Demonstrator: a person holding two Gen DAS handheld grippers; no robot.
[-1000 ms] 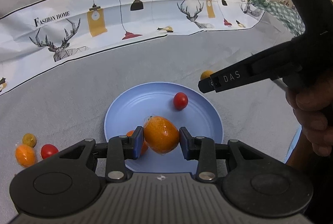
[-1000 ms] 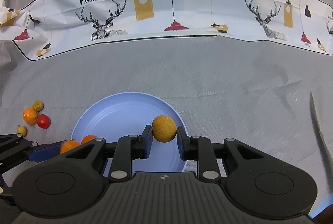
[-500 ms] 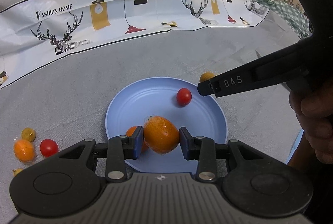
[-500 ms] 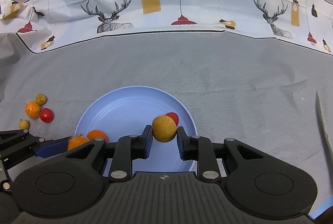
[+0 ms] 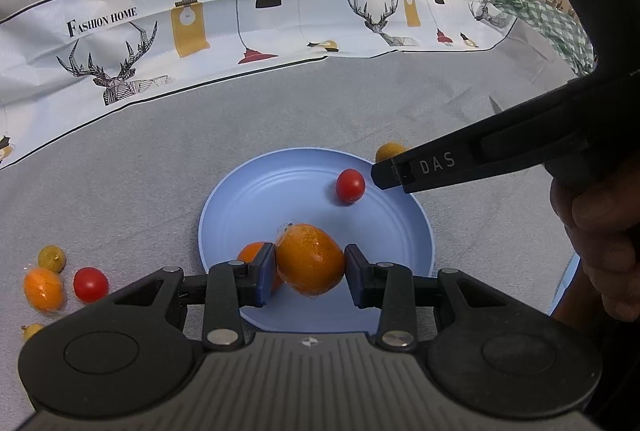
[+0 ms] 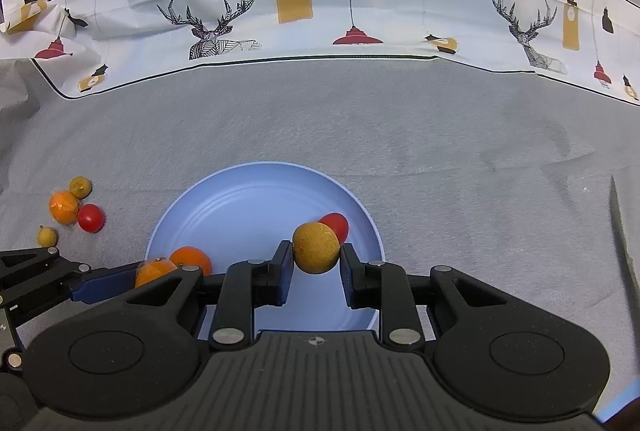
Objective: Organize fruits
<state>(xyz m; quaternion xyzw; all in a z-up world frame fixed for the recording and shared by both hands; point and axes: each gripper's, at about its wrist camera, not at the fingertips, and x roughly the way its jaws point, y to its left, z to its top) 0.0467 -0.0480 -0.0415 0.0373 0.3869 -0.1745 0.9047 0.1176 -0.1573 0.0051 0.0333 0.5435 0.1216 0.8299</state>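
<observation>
Left wrist view: left gripper [image 5: 310, 265] clamps a wrapped orange [image 5: 310, 259] over the blue plate's [image 5: 248, 203] near edge.

Right wrist view: right gripper [image 6: 316, 257] clenches a brownish-yellow round fruit [image 6: 316, 249] above the plate's right side, red tomato [image 6: 336, 225] just behind; a straight drop should land it.

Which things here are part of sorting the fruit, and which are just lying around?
Job:
plate
wrapped orange in left gripper
tan fruit in right gripper
plate's orange and tomato
loose fruits

Lying about:
printed cloth
checked cloth
</observation>
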